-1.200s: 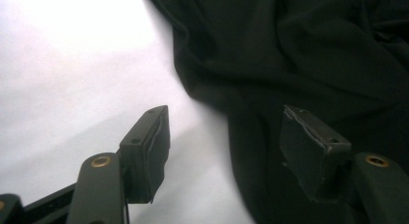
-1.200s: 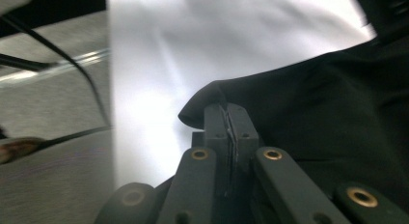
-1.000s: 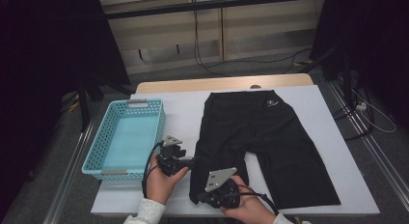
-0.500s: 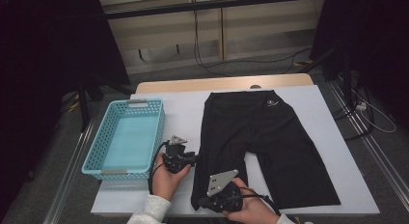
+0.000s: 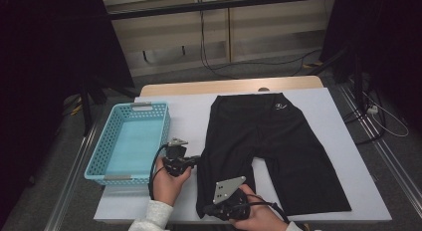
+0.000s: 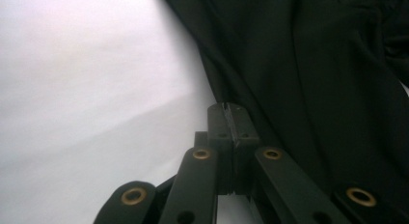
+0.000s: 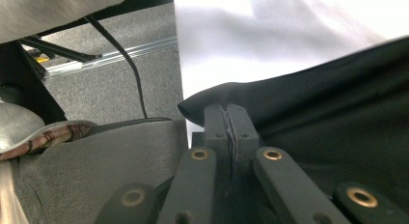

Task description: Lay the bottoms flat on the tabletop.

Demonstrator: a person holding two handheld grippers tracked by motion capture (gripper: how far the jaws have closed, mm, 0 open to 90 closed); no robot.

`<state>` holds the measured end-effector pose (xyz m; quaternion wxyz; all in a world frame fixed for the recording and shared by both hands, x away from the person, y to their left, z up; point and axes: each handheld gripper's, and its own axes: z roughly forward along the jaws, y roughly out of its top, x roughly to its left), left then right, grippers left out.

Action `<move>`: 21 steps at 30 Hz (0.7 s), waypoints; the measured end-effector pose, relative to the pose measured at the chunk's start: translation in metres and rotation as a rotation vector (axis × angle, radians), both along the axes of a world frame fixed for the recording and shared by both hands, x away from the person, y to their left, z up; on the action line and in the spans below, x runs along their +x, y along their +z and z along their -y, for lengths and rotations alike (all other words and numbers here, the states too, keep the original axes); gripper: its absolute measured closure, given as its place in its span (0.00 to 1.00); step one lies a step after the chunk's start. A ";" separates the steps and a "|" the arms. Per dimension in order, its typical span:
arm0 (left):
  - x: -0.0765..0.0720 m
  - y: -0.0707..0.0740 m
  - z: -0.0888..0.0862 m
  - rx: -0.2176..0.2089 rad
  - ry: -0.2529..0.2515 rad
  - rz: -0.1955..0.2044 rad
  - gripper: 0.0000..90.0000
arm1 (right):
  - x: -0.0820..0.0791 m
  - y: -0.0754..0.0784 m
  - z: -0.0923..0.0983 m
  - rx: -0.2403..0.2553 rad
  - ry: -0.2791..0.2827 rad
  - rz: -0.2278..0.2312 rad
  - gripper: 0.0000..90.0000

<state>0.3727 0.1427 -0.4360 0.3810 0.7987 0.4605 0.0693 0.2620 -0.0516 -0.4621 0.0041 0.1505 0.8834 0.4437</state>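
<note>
Black shorts (image 5: 278, 141) lie flat on the white table (image 5: 184, 116), waistband at the far side. My left gripper (image 5: 198, 159) is at the outer edge of the shorts' left leg. Its jaws have just been closing, and in the left gripper view they meet (image 6: 226, 108) on the edge of the black fabric (image 6: 313, 64). My right gripper (image 5: 208, 210) is at the near hem of that same leg, by the table's front edge. In the right gripper view it (image 7: 226, 110) is shut, with the hem of the shorts (image 7: 337, 98) pinched between the pads.
A light blue plastic basket (image 5: 94, 164) stands on the table's left side, just left of my left hand. The table's front edge runs right under my right gripper, with grey floor (image 7: 120, 79) and a cable beyond it.
My left gripper shifted slightly right to the edge of the shorts' leg, and its jaws closed there. The right gripper and the shorts stayed where they were.
</note>
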 end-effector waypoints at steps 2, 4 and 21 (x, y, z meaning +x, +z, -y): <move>-0.001 0.000 -0.003 0.000 0.009 0.004 1.00 | -0.001 0.001 -0.002 0.010 0.006 -0.005 0.99; 0.000 -0.003 -0.003 0.019 0.013 0.006 1.00 | -0.002 0.002 -0.005 0.005 0.002 0.003 0.99; 0.001 -0.010 0.002 0.010 -0.024 0.072 0.45 | 0.038 0.027 0.071 -0.005 -0.332 0.082 0.62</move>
